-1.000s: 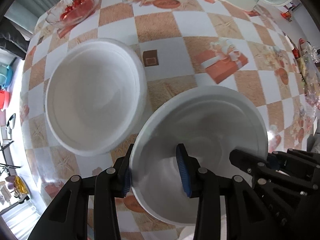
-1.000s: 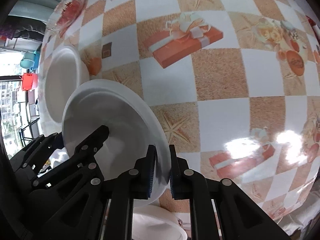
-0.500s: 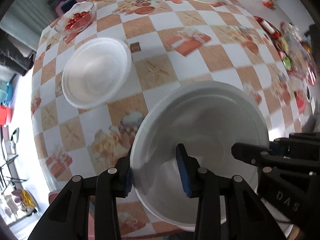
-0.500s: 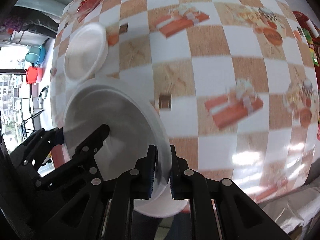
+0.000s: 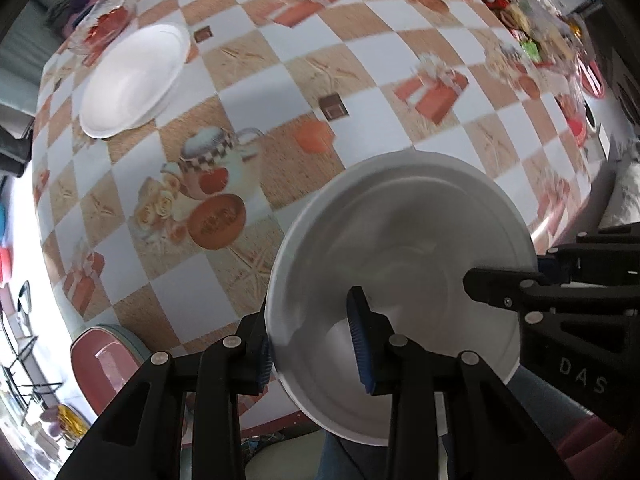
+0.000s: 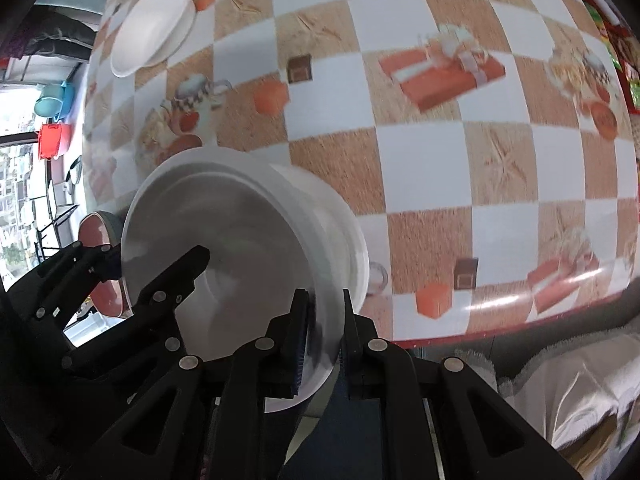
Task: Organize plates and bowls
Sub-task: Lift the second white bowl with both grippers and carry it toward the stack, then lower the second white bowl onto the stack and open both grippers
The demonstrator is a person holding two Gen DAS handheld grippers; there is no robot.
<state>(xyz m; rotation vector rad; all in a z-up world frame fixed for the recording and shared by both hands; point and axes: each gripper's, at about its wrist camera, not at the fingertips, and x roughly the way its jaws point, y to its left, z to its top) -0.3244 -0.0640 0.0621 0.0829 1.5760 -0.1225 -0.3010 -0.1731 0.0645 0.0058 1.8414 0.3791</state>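
Note:
Both grippers hold one white bowl in the air above the near edge of the table. My left gripper is shut on its left rim. My right gripper is shut on its right rim, and the bowl shows tilted in the right wrist view. The right gripper also shows at the right of the left wrist view. A second white bowl sits far off on the table at the upper left; it also shows in the right wrist view.
The table has an orange and white checked cloth. A glass dish with red fruit stands beyond the far bowl. Cluttered items lie at the far right. A pink stool stands below the table's near edge.
Both grippers have carried the bowl back and up, away from the second bowl and toward the table's near edge. The second bowl now looks small and far away.

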